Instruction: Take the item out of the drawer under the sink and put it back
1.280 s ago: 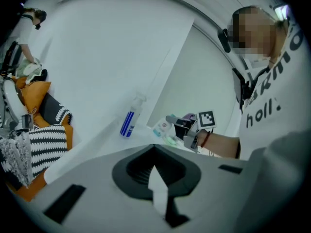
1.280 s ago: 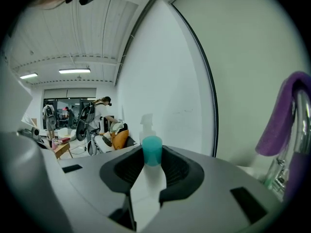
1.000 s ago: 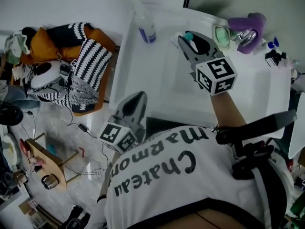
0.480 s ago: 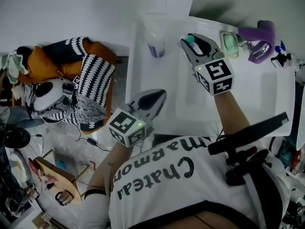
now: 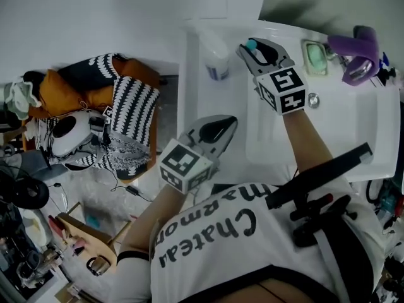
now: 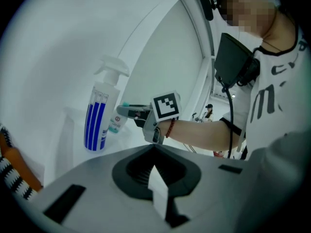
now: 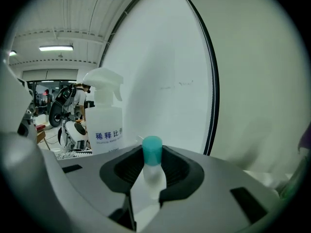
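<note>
We've got the small white bottle with the teal cap [image 7: 151, 165] clamped in our right gripper [image 5: 254, 48], up over the white sink [image 5: 353, 128]
Top centre of the head view, those jaws pinch the bottle with its cap poking out ahead, near the white plastic spray bottle [image 5: 216, 59] at the sink's upper left corner; lower centre, our left gripper [image 5: 227, 122] hangs by the sink's near edge, jaws together on nothing

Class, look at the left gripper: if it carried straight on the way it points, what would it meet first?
Probably the right gripper, near its marker cube, which sits almost dead ahead. The spray bottle stands left of that line. Depth is unclear.
</note>
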The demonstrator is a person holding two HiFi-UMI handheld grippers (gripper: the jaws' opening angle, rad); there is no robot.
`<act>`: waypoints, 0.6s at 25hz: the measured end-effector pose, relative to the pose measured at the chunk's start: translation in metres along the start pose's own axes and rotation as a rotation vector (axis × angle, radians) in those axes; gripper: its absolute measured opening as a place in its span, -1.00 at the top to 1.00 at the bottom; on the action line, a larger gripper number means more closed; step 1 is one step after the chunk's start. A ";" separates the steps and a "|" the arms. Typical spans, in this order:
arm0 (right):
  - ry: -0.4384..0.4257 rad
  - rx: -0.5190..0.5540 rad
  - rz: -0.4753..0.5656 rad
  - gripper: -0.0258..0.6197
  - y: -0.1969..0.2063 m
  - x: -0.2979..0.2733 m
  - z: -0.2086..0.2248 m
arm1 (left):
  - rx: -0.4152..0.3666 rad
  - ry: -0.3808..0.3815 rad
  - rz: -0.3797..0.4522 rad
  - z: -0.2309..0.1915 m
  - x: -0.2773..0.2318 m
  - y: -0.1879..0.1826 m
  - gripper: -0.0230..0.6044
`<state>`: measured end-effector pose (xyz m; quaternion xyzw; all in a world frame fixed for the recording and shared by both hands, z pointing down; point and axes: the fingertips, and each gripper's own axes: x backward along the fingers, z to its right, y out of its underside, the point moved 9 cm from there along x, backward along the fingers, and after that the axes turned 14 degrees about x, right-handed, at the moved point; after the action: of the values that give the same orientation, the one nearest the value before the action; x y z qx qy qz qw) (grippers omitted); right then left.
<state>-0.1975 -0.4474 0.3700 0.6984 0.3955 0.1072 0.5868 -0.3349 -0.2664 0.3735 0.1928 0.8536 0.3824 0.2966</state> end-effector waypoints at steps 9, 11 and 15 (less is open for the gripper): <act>-0.030 -0.026 -0.009 0.56 0.002 -0.032 0.002 | 0.014 -0.021 -0.003 -0.006 0.007 0.006 0.90; -0.037 -0.041 -0.009 0.56 0.002 -0.037 0.003 | 0.025 -0.034 -0.002 -0.007 0.010 0.007 0.90; -0.042 -0.046 -0.013 0.56 0.001 -0.047 0.007 | 0.016 -0.043 -0.009 -0.006 0.012 0.009 0.90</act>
<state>-0.2237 -0.4843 0.3833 0.6842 0.3848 0.0978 0.6117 -0.3466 -0.2574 0.3791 0.1997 0.8510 0.3698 0.3148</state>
